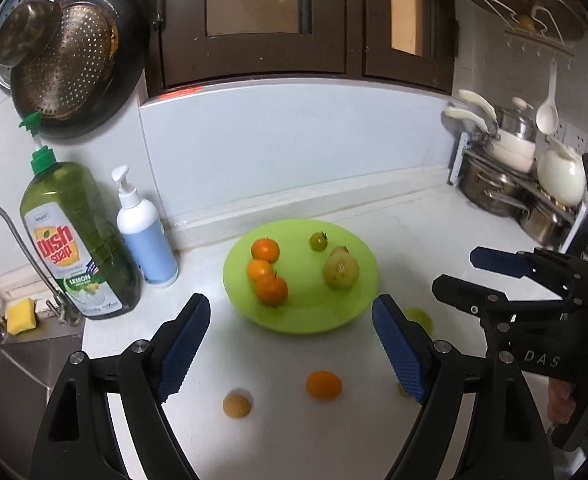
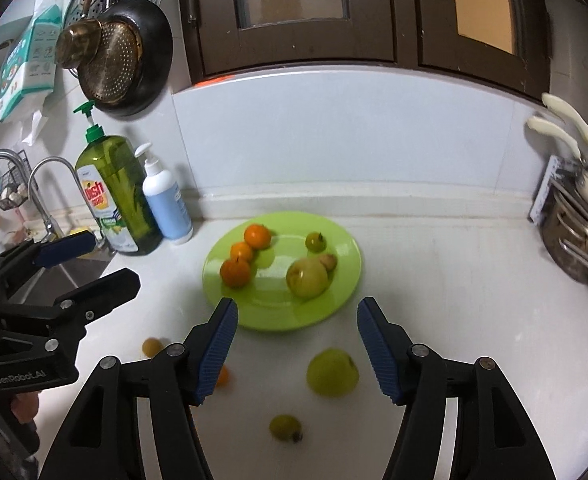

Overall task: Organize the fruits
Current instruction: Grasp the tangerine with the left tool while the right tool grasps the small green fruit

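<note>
Four fruits (image 2: 332, 372) loose nr plate (image 2: 346, 296).

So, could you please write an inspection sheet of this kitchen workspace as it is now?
Surface: white countertop, bare around the plate.
Job's things: round lime-green plate holds three oranges, a small green tomato and pale green fruit; large green apple, small green fruit and two orange fruits lie off it.
Clutter: green dish-soap bottle, white pump bottle.
Grippers: left gripper and right gripper, jaws open, empty.
Cables: nothing seen.
Surroundings: dark wooden cabinets, steel pots.
</note>
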Tool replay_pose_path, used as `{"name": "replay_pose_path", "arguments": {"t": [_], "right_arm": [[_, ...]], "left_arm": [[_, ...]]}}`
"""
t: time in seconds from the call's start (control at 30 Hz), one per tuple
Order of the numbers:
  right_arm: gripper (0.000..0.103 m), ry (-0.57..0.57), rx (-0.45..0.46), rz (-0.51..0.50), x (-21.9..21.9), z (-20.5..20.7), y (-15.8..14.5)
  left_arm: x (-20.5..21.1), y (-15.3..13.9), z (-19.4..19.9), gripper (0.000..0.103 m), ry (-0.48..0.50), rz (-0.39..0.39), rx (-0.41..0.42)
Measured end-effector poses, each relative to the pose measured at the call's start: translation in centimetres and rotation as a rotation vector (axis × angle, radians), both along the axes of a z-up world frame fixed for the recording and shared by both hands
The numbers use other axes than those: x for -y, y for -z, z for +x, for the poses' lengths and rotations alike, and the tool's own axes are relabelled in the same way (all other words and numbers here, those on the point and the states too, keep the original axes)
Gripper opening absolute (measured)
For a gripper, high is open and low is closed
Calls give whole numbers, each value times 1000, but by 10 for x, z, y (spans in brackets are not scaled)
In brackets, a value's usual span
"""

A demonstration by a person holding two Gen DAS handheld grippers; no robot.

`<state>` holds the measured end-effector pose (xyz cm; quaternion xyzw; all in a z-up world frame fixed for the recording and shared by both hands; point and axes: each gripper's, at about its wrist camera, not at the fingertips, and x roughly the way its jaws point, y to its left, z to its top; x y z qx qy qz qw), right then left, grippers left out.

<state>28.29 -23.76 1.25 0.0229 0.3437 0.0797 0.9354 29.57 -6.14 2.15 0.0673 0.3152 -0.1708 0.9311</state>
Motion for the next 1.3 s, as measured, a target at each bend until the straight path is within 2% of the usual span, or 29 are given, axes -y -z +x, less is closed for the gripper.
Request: {"name": "replay_pose_path", "arguments": {"t": [0.3, 0.67, 0.9, 1.07, 1.13, 1.3], "right_arm": [[63, 8, -42, -10, -4, -31, 24], [63, -6, -154, -3, -4, -41, 67], [63, -4, -221, 0, -2, -38, 89], [62, -19, -266, 4, -5, -31, 102], [58, -30, -280, 10, -7, -29, 106], [47, -42, -310, 33, -8, -24, 113]], "left_arm": [[-1, 28, -27, 83, 24, 60, -19], [8, 64, -41, 83, 103, 63, -46], [15, 91, -31, 83, 145, 79, -83], [22, 109, -15, 77, 161, 105, -110], [25, 114, -9, 77, 164, 107, -127], [31, 123, 4, 67, 167, 110, -159]]}}
